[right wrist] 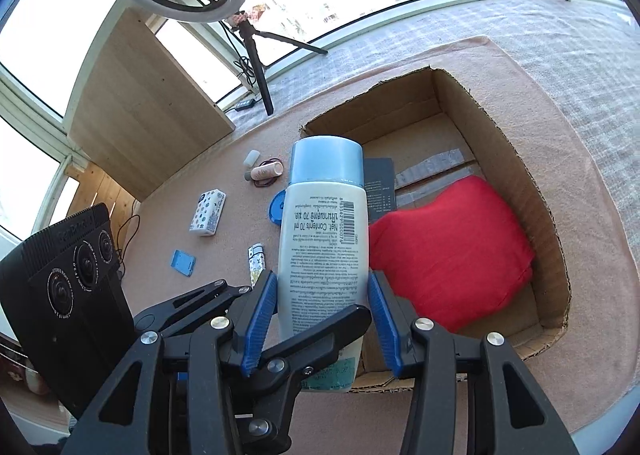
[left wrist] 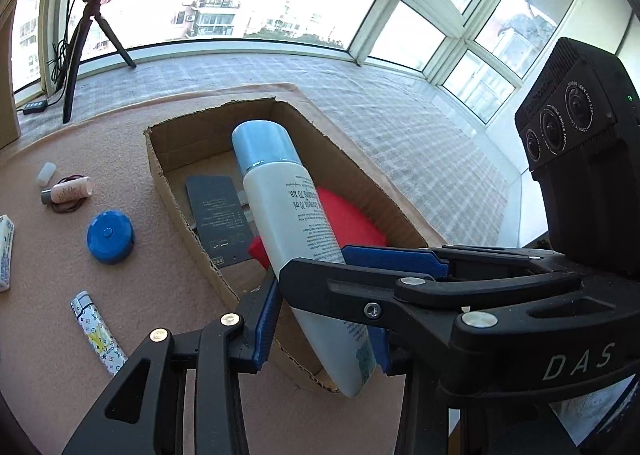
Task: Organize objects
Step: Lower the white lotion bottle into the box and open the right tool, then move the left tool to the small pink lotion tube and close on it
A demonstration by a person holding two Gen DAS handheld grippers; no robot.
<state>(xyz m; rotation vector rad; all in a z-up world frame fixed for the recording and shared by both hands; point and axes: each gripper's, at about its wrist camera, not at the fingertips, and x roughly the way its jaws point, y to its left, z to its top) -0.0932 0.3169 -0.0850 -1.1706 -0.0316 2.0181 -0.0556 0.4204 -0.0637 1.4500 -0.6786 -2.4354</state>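
Both grippers' jaws clamped on bottle [right wrist: 323,239] above cardboard box [right wrist: 516,143].

White bottle [right wrist: 324,239] label, printed upside down: "Net. Contents 70 ml" plus a barcode. Gripper body [left wrist: 576,365] reads "DAS". Camera module [left wrist: 576,123]: "STEREO LEFT FOV", "WIDE ANGLE 180".

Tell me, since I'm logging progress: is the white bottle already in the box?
Not yet. The white bottle is held above the cardboard box, between both grippers' blue pads, cap on, not resting inside.
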